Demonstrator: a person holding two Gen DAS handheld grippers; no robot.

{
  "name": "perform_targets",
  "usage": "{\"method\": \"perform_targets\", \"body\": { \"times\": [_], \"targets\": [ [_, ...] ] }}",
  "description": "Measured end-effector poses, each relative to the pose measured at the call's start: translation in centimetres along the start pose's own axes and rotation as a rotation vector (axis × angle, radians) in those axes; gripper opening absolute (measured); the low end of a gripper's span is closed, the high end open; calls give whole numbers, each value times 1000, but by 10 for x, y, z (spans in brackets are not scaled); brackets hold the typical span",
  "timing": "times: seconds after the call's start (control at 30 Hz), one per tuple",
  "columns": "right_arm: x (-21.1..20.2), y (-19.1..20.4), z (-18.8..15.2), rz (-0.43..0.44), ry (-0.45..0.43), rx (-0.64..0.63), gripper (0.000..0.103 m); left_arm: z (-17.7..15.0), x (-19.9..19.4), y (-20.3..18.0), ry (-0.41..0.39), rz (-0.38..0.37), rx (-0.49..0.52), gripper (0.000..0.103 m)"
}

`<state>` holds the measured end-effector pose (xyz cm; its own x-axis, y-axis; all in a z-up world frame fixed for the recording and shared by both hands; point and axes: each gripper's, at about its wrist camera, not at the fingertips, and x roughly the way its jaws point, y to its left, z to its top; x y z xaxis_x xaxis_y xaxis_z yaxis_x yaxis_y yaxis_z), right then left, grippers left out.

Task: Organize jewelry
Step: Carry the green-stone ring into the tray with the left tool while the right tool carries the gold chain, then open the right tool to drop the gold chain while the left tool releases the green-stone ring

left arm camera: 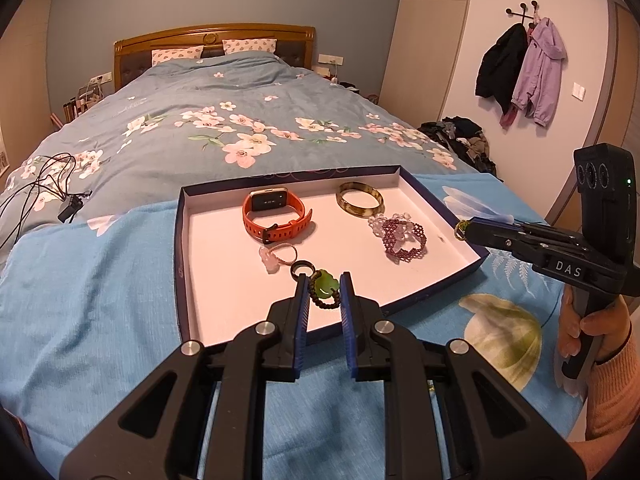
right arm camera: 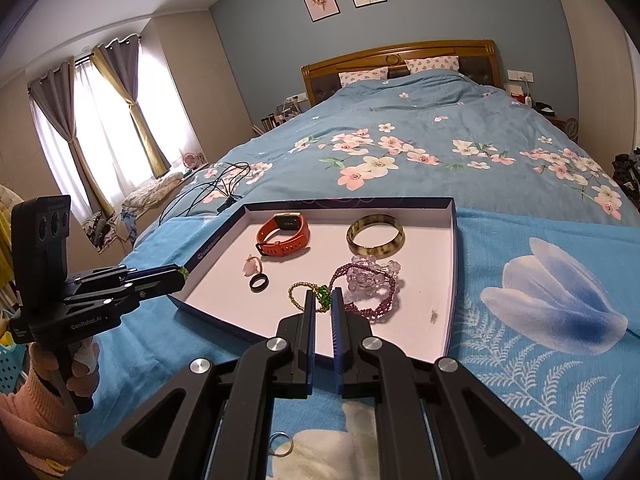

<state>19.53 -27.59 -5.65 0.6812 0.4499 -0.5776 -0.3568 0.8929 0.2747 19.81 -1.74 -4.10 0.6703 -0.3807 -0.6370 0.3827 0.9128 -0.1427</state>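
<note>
A shallow white-lined tray [left arm camera: 192, 240] [right arm camera: 450, 280] lies on the bed's blue blanket. It holds an orange watch [left arm camera: 276, 216] [right arm camera: 284, 234], a brown bangle [left arm camera: 359, 199] [right arm camera: 375, 236], a purple bead bracelet [left arm camera: 404, 240] [right arm camera: 376, 292], a clear bead piece [right arm camera: 370, 274], a pink ring [left arm camera: 276, 258] [right arm camera: 252, 266] and a black ring [left arm camera: 301, 269] [right arm camera: 258, 282]. My left gripper [left arm camera: 324, 290] [right arm camera: 184, 272] is shut on a dark bead bracelet with a green pendant [left arm camera: 325, 289]. My right gripper [right arm camera: 322, 298] [left arm camera: 460, 232] is shut on a gold-green bead bracelet [right arm camera: 308, 296].
A silver ring [right arm camera: 280, 444] lies on the blanket under my right gripper. Black cables [left arm camera: 44, 184] [right arm camera: 216, 192] lie on the floral duvet to the left. Coats [left arm camera: 524, 68] hang on the right wall.
</note>
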Motion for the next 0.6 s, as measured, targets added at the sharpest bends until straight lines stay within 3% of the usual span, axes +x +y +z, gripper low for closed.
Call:
{"method": "perform_targets", "body": {
  "times": [0.6],
  "targets": [
    [14,-6,4,-22,19,9,6,6,15,3,12,34,5,16]
  ]
}}
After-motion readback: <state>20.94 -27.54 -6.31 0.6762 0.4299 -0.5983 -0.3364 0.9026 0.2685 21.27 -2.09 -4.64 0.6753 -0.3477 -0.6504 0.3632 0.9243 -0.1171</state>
